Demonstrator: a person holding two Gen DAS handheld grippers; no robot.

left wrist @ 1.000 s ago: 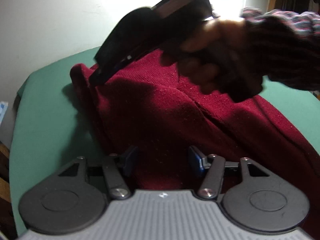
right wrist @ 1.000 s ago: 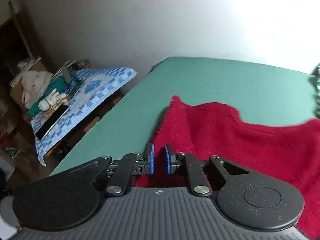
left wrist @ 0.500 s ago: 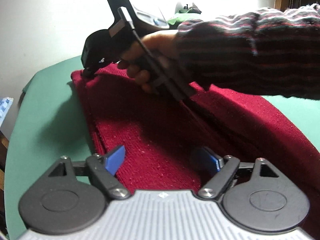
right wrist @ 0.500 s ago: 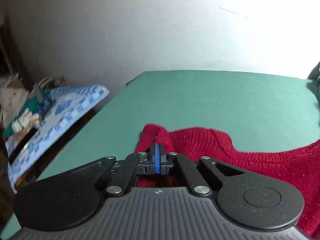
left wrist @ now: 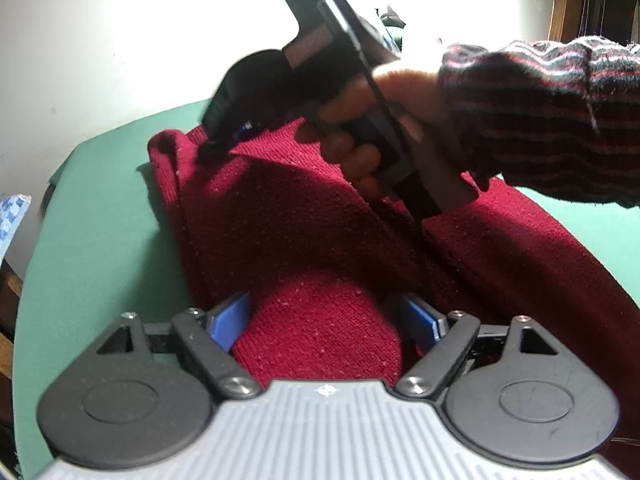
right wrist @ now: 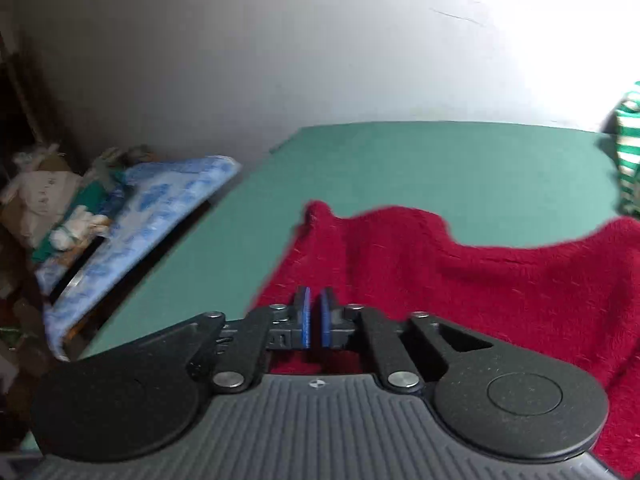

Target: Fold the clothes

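1. A red knitted sweater (left wrist: 300, 220) lies spread and partly folded over on a green table (left wrist: 80, 240), one corner near the table's far left edge.
2. The left tongs (left wrist: 324, 320) stand wide open, having just been opening. A rounded hump of the sweater sits between their blue pads (left wrist: 228, 320), which do not press on it.
3. The right tongs (right wrist: 316, 300) are closed down to a narrow slit between their pads. In the left wrist view their tip rests at the sweater's far corner, but whether any cloth is caught there cannot be told.
4. A person's hand (left wrist: 380, 120), in a dark striped sleeve (left wrist: 540, 120), grips the handle of the right tongs above the sweater.
5. Beside the table sits a blue checked cloth (right wrist: 160, 200) piled with blurred odds and ends. A green-and-white striped cloth (right wrist: 628, 152) shows at the table's far right edge.
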